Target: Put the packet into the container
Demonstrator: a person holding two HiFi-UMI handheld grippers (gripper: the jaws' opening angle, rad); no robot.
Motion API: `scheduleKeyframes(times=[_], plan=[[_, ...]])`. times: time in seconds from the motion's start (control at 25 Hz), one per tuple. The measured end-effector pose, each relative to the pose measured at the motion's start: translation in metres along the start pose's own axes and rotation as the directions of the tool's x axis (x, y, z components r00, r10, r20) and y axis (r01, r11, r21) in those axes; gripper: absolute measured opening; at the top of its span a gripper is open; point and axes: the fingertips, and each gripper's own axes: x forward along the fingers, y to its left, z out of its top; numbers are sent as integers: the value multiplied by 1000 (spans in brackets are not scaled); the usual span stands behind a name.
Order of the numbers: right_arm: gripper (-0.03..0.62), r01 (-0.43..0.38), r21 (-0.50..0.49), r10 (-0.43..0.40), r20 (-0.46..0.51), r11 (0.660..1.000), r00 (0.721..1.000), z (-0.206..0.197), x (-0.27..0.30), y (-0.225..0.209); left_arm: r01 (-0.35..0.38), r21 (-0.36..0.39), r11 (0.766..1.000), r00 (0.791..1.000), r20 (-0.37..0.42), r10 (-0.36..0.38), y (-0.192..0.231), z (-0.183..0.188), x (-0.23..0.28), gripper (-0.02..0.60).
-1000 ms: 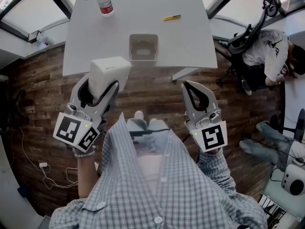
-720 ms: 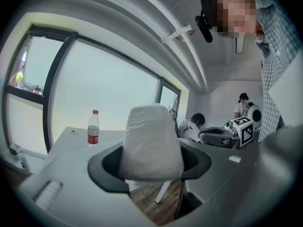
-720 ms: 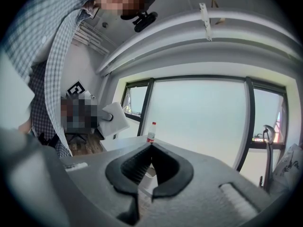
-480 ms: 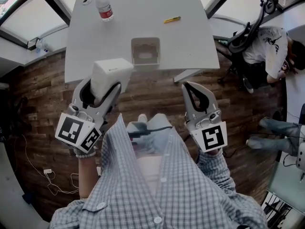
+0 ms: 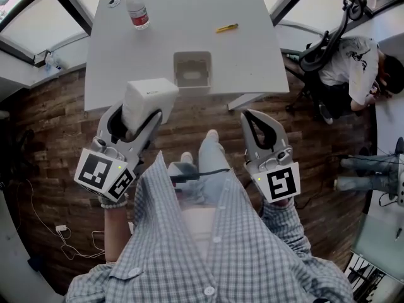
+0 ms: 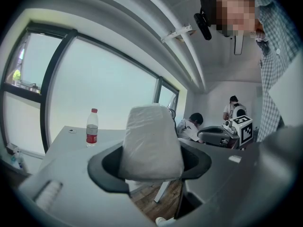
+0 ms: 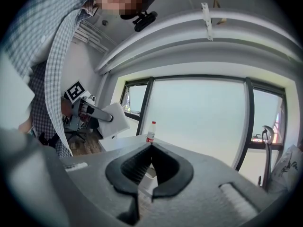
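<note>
A white packet [image 5: 149, 100] is clamped in my left gripper [image 5: 140, 113], held over the wooden floor just short of the grey table's [image 5: 126, 68] near edge. In the left gripper view the packet [image 6: 150, 143] stands upright between the dark jaws and fills the gap. The container [image 5: 192, 71], a small pale open box, sits on the table near its front edge, ahead and to the right of the packet. My right gripper [image 5: 253, 116] hangs over the floor to the right, shut and empty; its tips meet in the right gripper view [image 7: 151, 148].
A water bottle [image 5: 136, 7] stands at the table's far left, with a yellow pen [image 5: 227, 26] at the far right. A seated person [image 5: 353, 62] and a black chair are right of the table. My own legs and shoes [image 5: 211, 137] are below the table edge.
The view has shifted slightly closer to the table. The left gripper with the packet has edged up toward the table edge. One foot has stepped forward.
</note>
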Motion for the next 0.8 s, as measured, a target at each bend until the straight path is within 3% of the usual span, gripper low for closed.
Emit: scheduleKeyframes(times=[0.8], plan=[[2,-83,6,83,16,997,996,-7,38,-50,-89,-1,996,996,-8,89,14,12,45,278]])
